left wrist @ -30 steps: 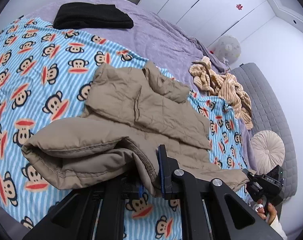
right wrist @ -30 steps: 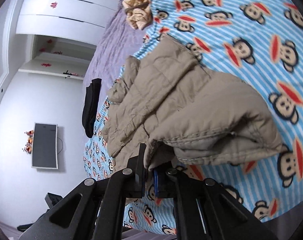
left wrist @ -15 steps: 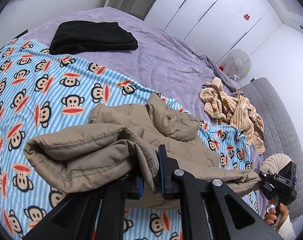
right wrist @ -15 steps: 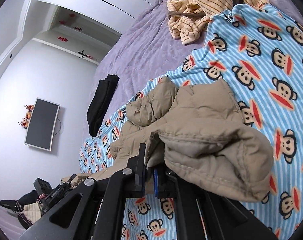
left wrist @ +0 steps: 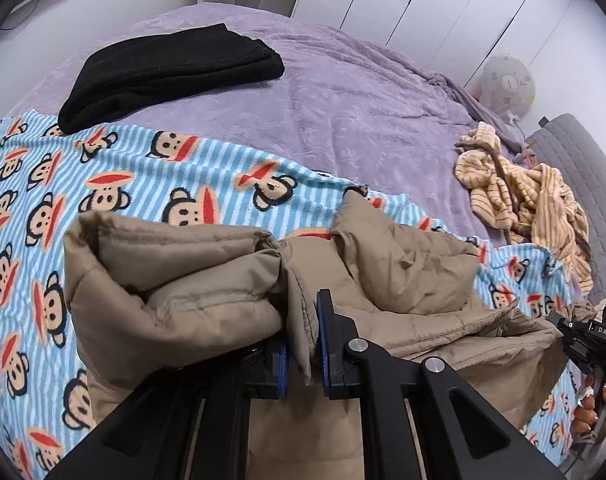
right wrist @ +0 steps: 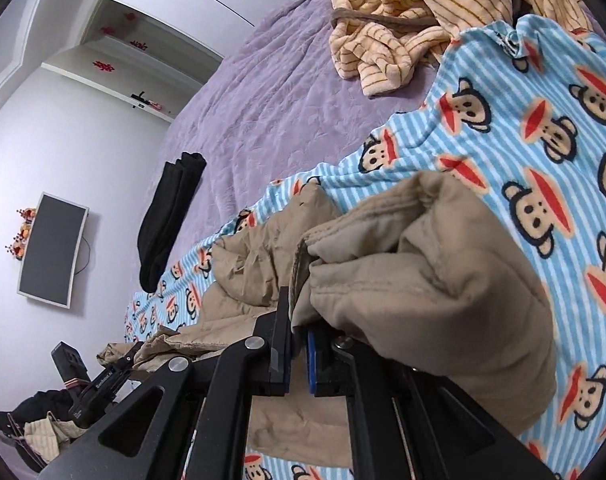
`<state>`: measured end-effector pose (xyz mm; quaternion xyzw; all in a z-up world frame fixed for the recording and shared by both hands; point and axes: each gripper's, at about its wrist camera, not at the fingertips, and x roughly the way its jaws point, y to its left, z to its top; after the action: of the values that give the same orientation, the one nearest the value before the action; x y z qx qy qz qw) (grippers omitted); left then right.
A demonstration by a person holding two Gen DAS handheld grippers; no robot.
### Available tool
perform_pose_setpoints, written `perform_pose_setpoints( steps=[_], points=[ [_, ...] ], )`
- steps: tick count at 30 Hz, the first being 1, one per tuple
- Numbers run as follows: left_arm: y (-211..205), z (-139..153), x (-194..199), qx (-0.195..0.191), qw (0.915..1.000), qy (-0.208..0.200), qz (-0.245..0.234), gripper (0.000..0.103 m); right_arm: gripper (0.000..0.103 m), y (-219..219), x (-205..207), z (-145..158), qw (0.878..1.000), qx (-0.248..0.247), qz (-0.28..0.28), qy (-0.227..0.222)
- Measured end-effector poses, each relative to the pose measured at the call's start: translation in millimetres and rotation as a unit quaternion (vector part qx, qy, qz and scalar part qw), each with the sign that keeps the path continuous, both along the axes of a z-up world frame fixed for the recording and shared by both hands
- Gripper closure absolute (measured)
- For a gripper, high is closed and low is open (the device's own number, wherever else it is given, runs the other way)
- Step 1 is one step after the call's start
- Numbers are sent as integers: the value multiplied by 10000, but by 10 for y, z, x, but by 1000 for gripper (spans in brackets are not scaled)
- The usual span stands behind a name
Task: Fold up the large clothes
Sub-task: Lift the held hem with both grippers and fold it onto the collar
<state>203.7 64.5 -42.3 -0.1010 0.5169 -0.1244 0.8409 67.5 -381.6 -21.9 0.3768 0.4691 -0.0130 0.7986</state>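
A tan padded jacket (left wrist: 403,276) lies on a blue striped monkey-print blanket (left wrist: 151,176) on the bed. My left gripper (left wrist: 303,344) is shut on the jacket's edge, with a bunched sleeve (left wrist: 175,280) hanging to its left. My right gripper (right wrist: 298,340) is shut on another edge of the jacket (right wrist: 435,280), which is lifted and stretched between both. The right gripper also shows at the right edge of the left wrist view (left wrist: 583,344). The left gripper shows at the lower left of the right wrist view (right wrist: 103,384).
A folded black garment (left wrist: 171,68) lies on the purple bedspread (left wrist: 343,108) at the back. A crumpled yellow striped garment (left wrist: 531,196) lies at the right. White wardrobes stand behind the bed. A wall screen (right wrist: 51,252) hangs at the left.
Both grippers have lifted the jacket's edge and pulled it back toward me. More of the purple bedspread and the black garment has come into view.
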Motion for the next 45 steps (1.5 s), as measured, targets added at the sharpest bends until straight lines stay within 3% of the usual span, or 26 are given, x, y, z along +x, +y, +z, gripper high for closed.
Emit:
perform_pose_setpoints(
  steps=[9, 14, 17, 20, 22, 23, 26, 27, 28, 29, 30, 32, 36, 40, 45],
  points=[
    [-253, -864, 463, 420, 9989, 179, 142, 90, 97, -146, 645, -1058, 9985, -231, -80, 487],
    [-306, -1017, 571, 474, 9988, 122, 79, 89, 97, -151, 809, -1381, 9988, -178, -126, 435],
    [-291, -924, 561, 450, 9989, 77, 37, 89, 97, -175, 842, -1419, 9990, -74, -175, 395],
    [-262, -638, 407, 581, 9977, -309, -137, 78, 96, -212, 808, -1374, 9985, 109, -272, 456],
    [-232, -434, 277, 685, 9959, -557, -200, 44, 93, -225, 771, -1252, 9984, 120, -278, 467],
    [-203, -319, 213, 736, 9944, -733, -186, 11, 85, -206, 738, -1181, 9987, 56, -241, 438],
    [-186, -40, 56, 705, 9913, -1051, -370, 8, 29, -125, 631, -881, 9996, -182, -122, 187],
    [-201, 2, 29, 600, 9919, -1031, -435, 9, 28, -77, 596, -800, 9997, -218, -79, 93],
    [-238, 13, 7, 472, 9928, -971, -515, 11, 28, -2, 565, -715, 9997, -230, 53, 16],
    [-308, -18, -1, 388, 9935, -841, -661, 23, 34, 70, 551, -664, 9995, -234, 193, -28],
    [-416, -80, 5, 356, 9933, -684, -866, 32, 51, 174, 537, -626, 9988, -255, 401, -73],
    [-653, -264, -10, 549, 9910, -585, -1074, 43, 75, 464, 594, -641, 9940, -468, 989, 3],
    [-971, -728, 80, 807, 9907, -451, -998, 44, 79, 927, 760, -916, 9803, -982, 1710, 110],
    [-1027, -991, 314, 896, 9919, -441, -782, 44, 85, 974, 960, -1291, 9781, -1216, 1675, 235],
    [-1030, -1012, 451, 960, 9910, -324, -879, 44, 99, 774, 1132, -1486, 9850, -881, 1449, 322]
  ],
)
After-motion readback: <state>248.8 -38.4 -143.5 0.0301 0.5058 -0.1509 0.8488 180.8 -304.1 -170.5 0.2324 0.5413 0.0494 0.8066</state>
